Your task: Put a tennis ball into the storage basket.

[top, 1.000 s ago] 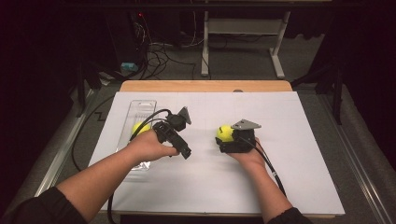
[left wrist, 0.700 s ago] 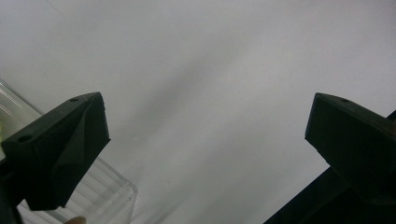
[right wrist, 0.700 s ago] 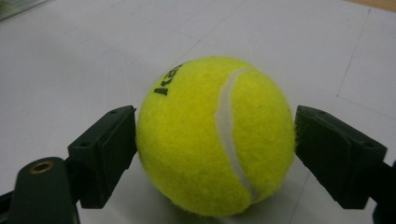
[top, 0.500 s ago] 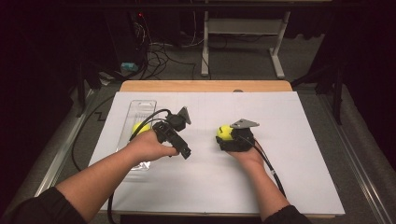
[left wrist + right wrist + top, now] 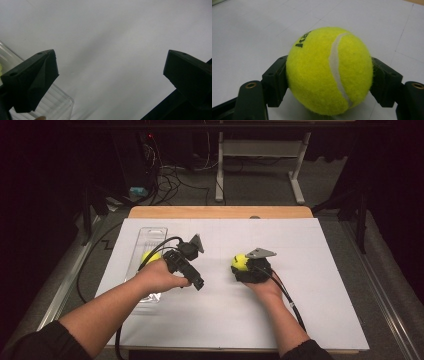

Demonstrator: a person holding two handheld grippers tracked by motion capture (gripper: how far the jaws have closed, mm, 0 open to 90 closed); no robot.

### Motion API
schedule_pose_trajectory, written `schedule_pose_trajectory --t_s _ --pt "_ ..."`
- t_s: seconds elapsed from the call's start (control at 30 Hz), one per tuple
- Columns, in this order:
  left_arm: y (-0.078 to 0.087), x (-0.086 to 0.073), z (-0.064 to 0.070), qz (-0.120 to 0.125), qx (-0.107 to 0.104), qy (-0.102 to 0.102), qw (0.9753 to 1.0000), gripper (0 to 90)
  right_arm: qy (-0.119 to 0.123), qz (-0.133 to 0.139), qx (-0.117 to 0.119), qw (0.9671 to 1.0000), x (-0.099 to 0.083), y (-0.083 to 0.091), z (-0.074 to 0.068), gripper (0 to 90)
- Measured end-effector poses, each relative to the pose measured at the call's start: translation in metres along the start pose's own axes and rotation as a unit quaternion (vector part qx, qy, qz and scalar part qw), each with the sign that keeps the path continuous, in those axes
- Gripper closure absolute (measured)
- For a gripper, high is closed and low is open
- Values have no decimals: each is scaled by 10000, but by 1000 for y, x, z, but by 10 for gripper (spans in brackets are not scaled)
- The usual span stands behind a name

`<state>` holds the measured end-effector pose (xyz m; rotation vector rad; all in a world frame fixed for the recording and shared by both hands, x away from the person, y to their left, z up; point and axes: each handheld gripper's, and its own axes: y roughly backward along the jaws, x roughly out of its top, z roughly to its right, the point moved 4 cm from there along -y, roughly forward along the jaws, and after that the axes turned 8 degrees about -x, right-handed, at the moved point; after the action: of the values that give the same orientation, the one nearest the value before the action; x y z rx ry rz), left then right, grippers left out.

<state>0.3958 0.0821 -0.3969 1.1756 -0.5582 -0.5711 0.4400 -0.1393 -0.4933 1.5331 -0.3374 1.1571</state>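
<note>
A yellow tennis ball (image 5: 329, 72) sits between the jaws of my right gripper (image 5: 329, 82), which is shut on it just above the white table sheet. From above, that ball (image 5: 239, 262) shows in front of the right gripper (image 5: 248, 269), right of the table's centre. My left gripper (image 5: 186, 265) is held over the sheet beside a clear plastic container (image 5: 148, 240). A second yellow ball (image 5: 149, 256) lies inside the container, partly hidden by the hand. In the left gripper view, the left gripper (image 5: 110, 62) is open wide with nothing between its jaws, and the container's corner (image 5: 58, 105) shows at the lower left.
The white sheet (image 5: 320, 270) covers most of a wooden table (image 5: 220, 212). Cables trail from both grippers toward the near edge. Beyond the table are dark floor, loose wires and a white desk frame (image 5: 260, 165).
</note>
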Motion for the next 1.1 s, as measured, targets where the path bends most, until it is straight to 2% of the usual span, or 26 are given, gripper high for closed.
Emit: schedule_pose_trajectory --t_s 0.47,1.1 --pt "0 0 1 -7 -54 -5 10000 7 12 268 74 9996 6 19 -2 270" --pt "3 -1 0 34 -71 3 10000 7 16 588 87 9982 -5 55 -2 269"
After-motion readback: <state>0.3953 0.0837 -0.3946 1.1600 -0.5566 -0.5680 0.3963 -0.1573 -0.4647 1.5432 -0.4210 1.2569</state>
